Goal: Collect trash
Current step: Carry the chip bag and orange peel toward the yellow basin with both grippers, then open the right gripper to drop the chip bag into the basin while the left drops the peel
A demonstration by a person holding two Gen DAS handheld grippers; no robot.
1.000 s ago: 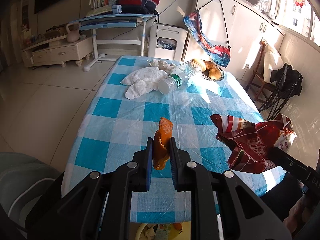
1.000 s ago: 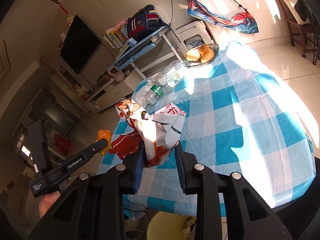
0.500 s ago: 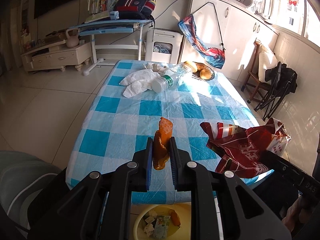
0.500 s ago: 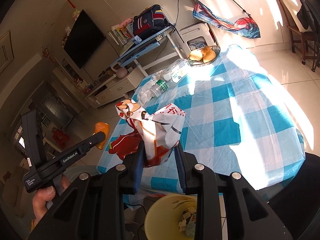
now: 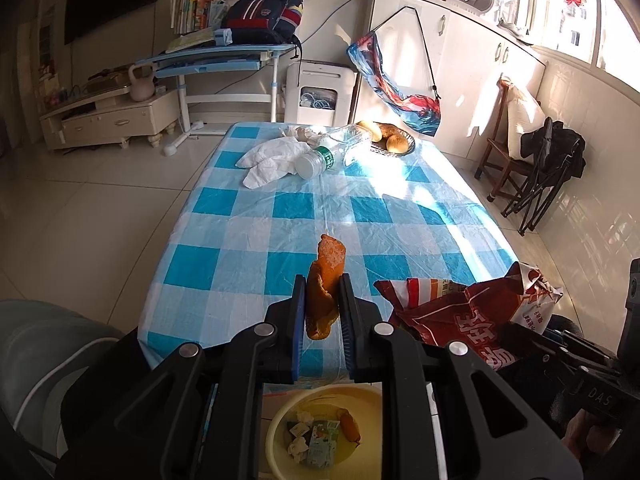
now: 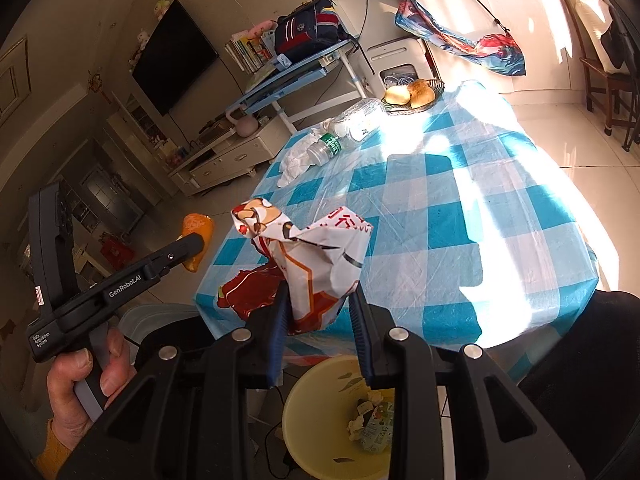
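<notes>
Now the left gripper (image 5: 322,312) is pinching a curled orange piece of peel (image 5: 325,284), and the right gripper (image 6: 318,320) is pinching a crumpled red and white snack bag (image 6: 316,268), both held up in the air past the near edge of the table with the blue and white checked cloth (image 5: 360,216). Down below them sits a round yellow plastic bin (image 5: 276,432) with some trash already inside. To do this well, I think each hand should be right over the bin's mouth before it lets go, so nothing lands on the floor.
</notes>
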